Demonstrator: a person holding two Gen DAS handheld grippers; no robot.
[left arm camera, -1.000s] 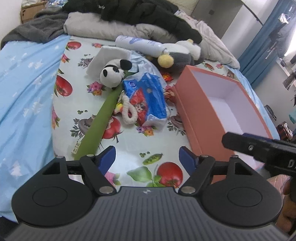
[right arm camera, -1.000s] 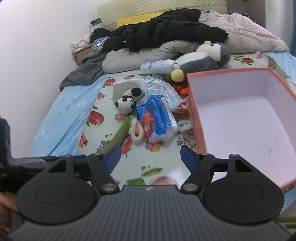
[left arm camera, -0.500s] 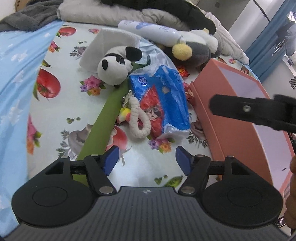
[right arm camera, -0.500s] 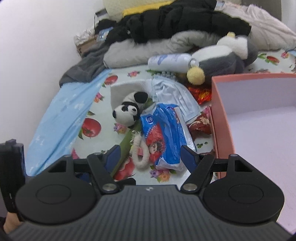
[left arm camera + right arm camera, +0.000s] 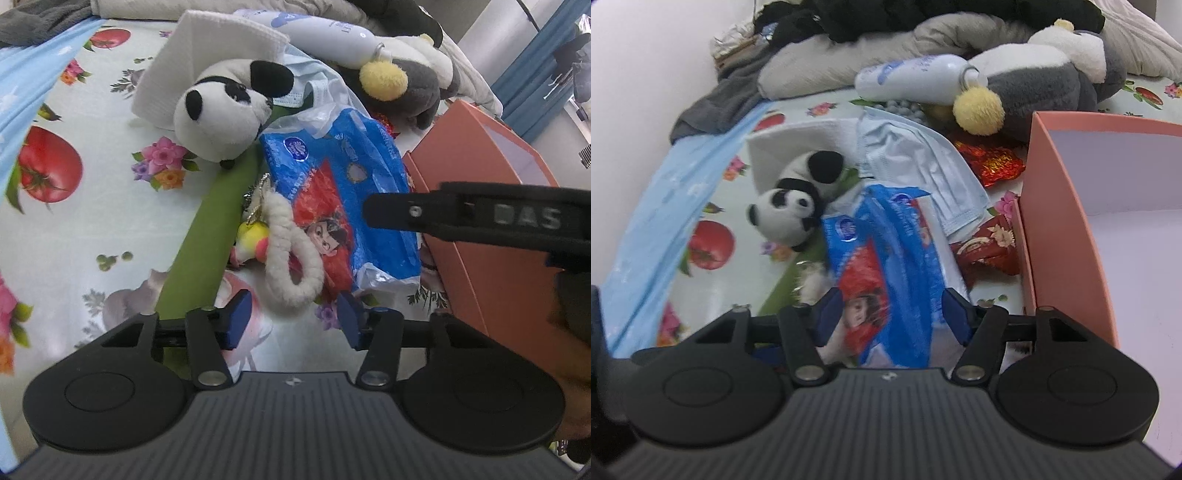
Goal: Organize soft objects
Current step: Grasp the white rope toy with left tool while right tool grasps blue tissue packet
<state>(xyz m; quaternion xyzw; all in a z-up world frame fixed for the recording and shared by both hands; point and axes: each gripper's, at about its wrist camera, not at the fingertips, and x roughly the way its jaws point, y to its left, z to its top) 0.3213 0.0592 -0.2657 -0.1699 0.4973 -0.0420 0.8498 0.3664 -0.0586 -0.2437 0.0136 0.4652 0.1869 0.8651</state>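
Note:
A blue tissue pack (image 5: 886, 251) lies on the fruit-print sheet, and my right gripper (image 5: 892, 315) straddles its near end with jaws closing; the pads are not visibly pressing. In the left wrist view one of the right gripper's fingers (image 5: 406, 212) reaches over the same pack (image 5: 351, 192). My left gripper (image 5: 293, 319) is closing just short of a white rope loop toy (image 5: 291, 273), holding nothing. A panda plush (image 5: 221, 114) lies on a long green plush (image 5: 207, 243). A grey penguin plush (image 5: 1034, 77) rests behind.
A salmon box (image 5: 1063, 221) stands open on the right, its inside bare. A white folded towel (image 5: 207, 48), a light blue mask pack (image 5: 916, 158), a white bottle (image 5: 912, 77) and red wrappers (image 5: 990, 162) lie around. Bedding and dark clothes pile up behind.
Both grippers came forward and down toward the pile, and both jaws narrowed. The right gripper now has the blue pack between its fingers; the left has drawn close to the rope loop.

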